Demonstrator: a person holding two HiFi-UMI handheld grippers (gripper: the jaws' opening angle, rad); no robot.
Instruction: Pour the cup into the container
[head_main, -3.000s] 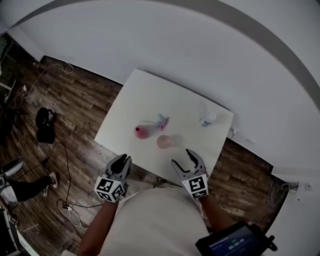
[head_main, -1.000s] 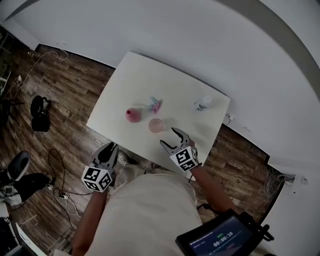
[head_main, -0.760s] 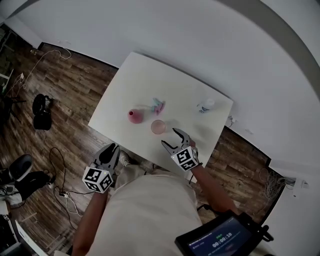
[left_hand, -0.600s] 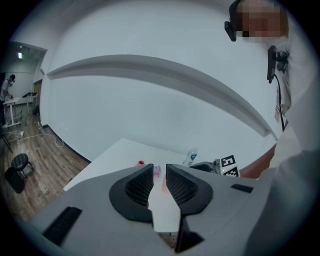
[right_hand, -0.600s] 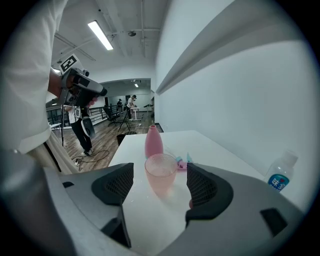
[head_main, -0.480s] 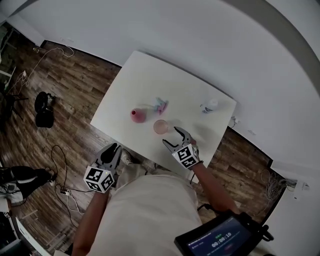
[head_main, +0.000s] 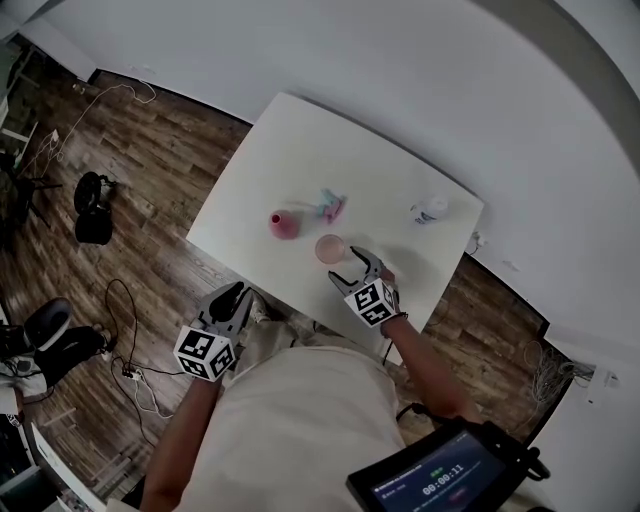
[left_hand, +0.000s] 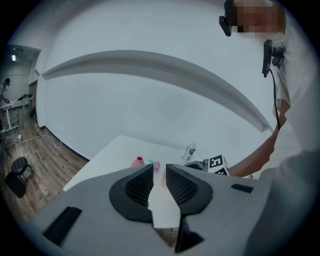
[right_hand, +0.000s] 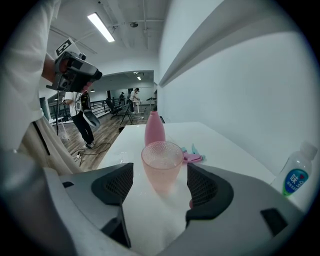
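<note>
Reaching for the dimpled pink plastic cup on the white counter, your right tongs have just been opening, cup at their mouth, untouched; left tongs sit barely apart, empty. Next, close squarely on its wall.

Head view: high up, pointing steeply down past the wearer's torso. It takes in the whole white table and the wood floor round it, everything small and far. Left gripper view: sits off the table's near edge, a bit above the top, facing across it to the white wall, objects distant; right gripper view: low over the tabletop, right up on the pink cup, facing along the table into the open room. All three share the tabletop with cup, pink vase and water bottle.
</note>
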